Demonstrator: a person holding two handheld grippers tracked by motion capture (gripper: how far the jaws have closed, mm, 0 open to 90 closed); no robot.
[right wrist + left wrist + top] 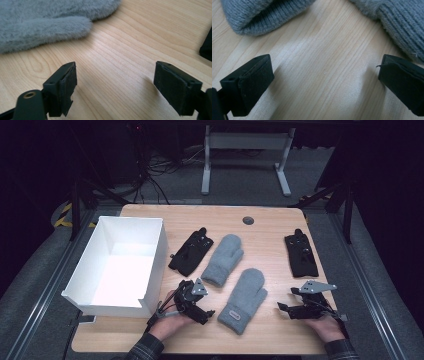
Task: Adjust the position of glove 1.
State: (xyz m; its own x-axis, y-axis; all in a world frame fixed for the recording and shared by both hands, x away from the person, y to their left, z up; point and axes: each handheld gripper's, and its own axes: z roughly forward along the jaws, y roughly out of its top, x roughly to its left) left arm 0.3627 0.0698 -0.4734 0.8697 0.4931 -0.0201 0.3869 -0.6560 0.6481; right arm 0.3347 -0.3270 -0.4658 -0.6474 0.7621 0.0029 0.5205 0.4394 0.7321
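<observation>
Grey mittens [245,300] side by side on the wooden desk [270,222], middle of the high view, one [223,259] higher up, one lower down. Left gripper [202,312] low in the frame, just left of the lower mitten, jaws wide apart, nothing between. Right gripper [286,307] low at the right, just beside that mitten, jaws wide apart too, bare wood between. Black gloves [191,252] further up, second one [301,254] at right. White box [122,262] at left.

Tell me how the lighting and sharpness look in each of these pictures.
High view: table brightly lit, surroundings near black, white box floor glaring. Left gripper view: knit mitten cuff sharp, soft shadows under the jaws. Right gripper view: grey mitten slightly soft.
</observation>
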